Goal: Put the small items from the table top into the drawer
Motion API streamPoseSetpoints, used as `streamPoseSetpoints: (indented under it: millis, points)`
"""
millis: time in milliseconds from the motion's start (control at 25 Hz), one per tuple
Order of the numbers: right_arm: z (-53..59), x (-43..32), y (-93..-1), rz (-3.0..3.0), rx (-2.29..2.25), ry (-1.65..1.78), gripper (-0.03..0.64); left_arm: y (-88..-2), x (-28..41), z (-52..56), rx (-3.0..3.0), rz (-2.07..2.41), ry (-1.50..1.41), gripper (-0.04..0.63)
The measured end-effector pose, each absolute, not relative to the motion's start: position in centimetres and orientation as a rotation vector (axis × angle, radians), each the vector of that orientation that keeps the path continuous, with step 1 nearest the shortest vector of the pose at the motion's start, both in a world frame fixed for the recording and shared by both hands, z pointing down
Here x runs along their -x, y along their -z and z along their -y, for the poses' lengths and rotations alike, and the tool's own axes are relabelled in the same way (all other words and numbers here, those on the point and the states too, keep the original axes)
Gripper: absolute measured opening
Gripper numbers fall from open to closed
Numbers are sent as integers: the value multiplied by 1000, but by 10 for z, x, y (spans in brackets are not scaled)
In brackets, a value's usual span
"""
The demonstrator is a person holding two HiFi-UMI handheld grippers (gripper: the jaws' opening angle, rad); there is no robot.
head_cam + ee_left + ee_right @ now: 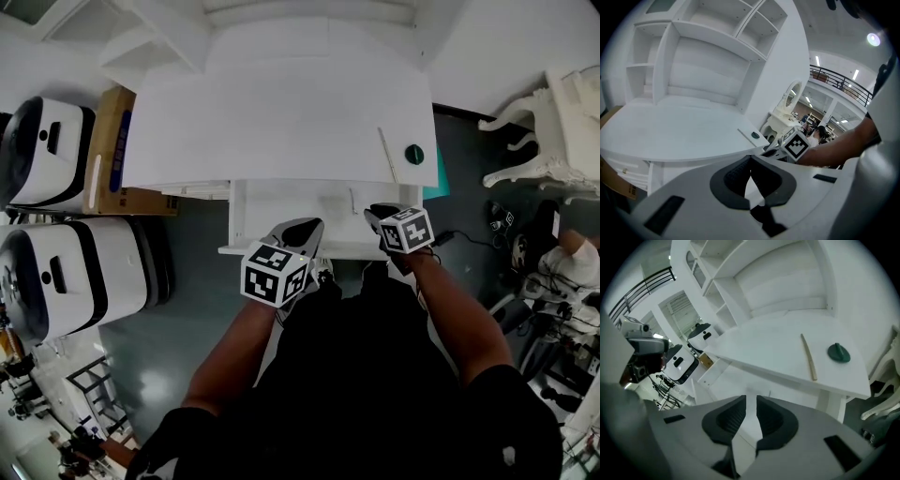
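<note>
A thin, pale wooden stick [388,156] lies on the white desk top [272,122], toward its right front corner. In the head view its long axis runs almost 12 to 6 o'clock, the near end leaning toward 5. A small dark-green round knobbed disc [413,154] sits just beside the stick at its 3 o'clock, with a strip of bare desk between them. Both are on the desk top, not in the drawer.

The shallow white drawer [281,202] stands pulled out under the desk's front edge, at 6 o'clock from the stick. Both grippers hang over its front.

The left gripper [750,159] has its jaw tips meeting, with nothing between them. The right gripper [751,399] shows a narrow slit between its jaws and holds nothing.

A white shelved hutch [708,56] rises at the back of the desk. At 9 o'clock stand a brown cardboard box [112,150] and two white-and-black machines [75,277] on a dark grey floor [197,281]. A white ornate chair [553,141] stands at 3 o'clock.
</note>
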State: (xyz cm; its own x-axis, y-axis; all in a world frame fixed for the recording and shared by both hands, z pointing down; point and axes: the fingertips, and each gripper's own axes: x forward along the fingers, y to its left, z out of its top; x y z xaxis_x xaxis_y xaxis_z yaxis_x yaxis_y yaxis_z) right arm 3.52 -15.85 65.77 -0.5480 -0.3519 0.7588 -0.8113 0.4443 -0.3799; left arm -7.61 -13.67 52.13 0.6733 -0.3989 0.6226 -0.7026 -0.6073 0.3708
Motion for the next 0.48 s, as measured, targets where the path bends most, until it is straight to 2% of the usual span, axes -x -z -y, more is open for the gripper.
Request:
streamPoseSetpoints:
  millis: [480]
  points:
    - [148, -60, -537, 2299, -1178, -841, 55, -503, 55, 142, -2358, 786, -641, 3]
